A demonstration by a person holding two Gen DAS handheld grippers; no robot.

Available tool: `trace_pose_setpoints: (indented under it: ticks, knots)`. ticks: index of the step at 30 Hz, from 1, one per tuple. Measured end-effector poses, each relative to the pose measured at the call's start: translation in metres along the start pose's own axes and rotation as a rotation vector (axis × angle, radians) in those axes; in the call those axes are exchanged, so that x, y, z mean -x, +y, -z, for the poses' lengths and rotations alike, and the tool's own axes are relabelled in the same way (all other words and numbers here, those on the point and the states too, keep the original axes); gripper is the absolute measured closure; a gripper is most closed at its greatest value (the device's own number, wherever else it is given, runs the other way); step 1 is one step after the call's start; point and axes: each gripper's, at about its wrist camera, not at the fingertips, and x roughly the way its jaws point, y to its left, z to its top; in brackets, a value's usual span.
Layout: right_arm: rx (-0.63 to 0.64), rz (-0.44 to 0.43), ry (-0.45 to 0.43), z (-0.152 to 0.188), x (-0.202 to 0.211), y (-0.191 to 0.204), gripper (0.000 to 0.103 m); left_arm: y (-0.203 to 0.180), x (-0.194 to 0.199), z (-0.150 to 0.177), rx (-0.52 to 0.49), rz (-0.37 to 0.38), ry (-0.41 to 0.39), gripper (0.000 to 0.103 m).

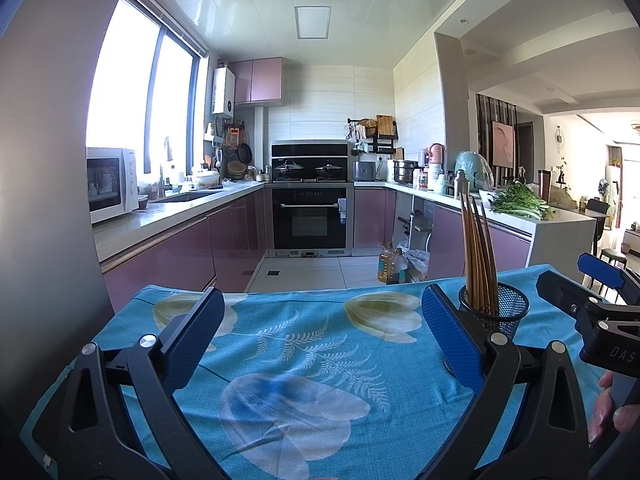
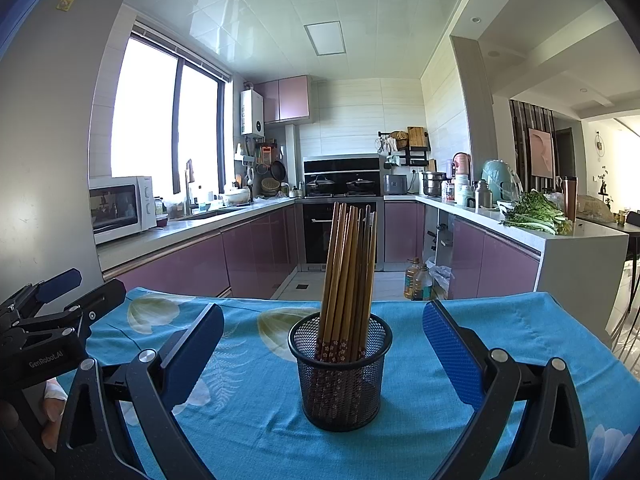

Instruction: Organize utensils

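Wooden chopsticks (image 2: 347,276), black wire-mesh holder (image 2: 340,380), matt printed cloth (image 2: 248,400).

Home kitchen: pink cabinets (image 2: 256,256), built-in oven (image 1: 309,218) w/ pots on hob, microwave (image 2: 120,207), sink by window, veg on counter.

In the left wrist view, the near side of the mesh cup (image 1: 505,312) is hidden behind the left gripper's (image 1: 320,320) right finger, so only its rim and far wall show. The right gripper (image 1: 588,300) is cut off by the right edge, and whether its jaws stand apart cannot be told there. A hand (image 1: 610,408) shows only as fingertips. Through the mesh in the right wrist view, the lower ends of the chopsticks (image 2: 348,280) blur together, too fine to count.
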Motion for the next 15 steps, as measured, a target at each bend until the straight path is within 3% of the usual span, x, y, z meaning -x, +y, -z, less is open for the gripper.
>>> trace_pose_setpoints:
  ticks: [15]
  knots:
    - [-0.004,0.001,0.001,0.0,0.0,0.0016,0.007,-0.001,-0.002,0.0004,-0.002,0.001,0.005,0.006]
